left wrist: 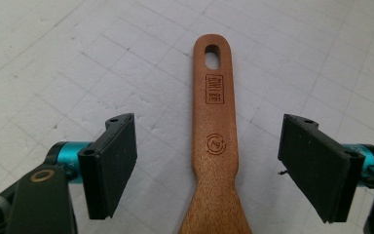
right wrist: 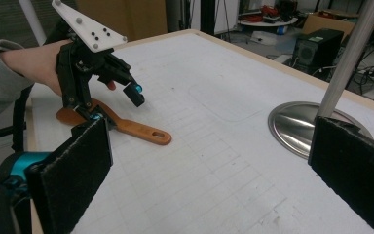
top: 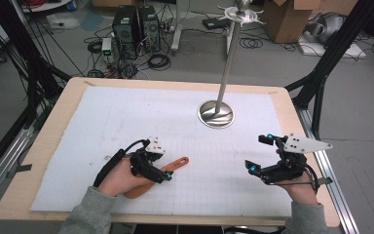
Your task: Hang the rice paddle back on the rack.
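A brown wooden spatula (top: 177, 163) lies flat on the white mat, handle pointing right and away. My left gripper (top: 158, 168) hovers low over its handle. In the left gripper view the jaws are open, one black pad (left wrist: 114, 163) on each side of the spatula handle (left wrist: 214, 112), with a gap to each pad. My right gripper (top: 258, 152) is held open above the mat at the right, nothing between its pads. From the right gripper view the left gripper (right wrist: 117, 105) straddles the spatula (right wrist: 136, 130), past my own wide-open right gripper (right wrist: 214, 161).
A metal stand with a round shiny base (top: 216, 114) and tall pole (top: 226, 63) stands on the mat at the back centre-right; the base (right wrist: 297, 126) is close ahead of the right gripper. The white gridded mat (top: 126, 112) covers a wooden table (top: 53, 122). Computers and cables lie on the floor beyond.
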`<state>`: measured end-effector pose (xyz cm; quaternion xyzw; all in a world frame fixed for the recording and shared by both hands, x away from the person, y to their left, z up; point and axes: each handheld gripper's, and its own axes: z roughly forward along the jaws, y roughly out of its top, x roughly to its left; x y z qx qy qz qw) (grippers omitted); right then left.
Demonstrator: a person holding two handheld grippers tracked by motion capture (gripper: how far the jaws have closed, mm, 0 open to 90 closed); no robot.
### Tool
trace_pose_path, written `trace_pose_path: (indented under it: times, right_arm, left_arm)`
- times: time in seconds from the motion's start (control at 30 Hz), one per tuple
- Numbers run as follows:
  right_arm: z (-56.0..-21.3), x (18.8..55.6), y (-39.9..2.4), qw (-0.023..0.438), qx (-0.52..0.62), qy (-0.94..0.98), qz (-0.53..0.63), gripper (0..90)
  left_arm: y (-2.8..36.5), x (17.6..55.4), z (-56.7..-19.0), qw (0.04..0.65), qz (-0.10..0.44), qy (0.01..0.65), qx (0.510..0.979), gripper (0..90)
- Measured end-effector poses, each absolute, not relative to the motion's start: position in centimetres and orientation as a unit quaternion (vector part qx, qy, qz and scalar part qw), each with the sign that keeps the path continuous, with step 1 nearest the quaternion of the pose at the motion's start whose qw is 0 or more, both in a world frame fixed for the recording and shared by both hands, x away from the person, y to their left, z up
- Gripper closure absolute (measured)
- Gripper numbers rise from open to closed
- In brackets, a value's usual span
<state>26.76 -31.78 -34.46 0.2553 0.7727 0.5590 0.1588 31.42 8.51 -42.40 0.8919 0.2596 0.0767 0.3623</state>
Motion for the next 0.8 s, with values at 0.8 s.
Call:
trace_pose_path:
  times: [0.8]
  right_arm:
    - [-34.53,26.6,-32.08,0.16,0.256,0.772,0.559,1.1]
  left_arm:
    - [7.93,31.61,-42.91,0.332,0.075,0.253,0.906,39.4]
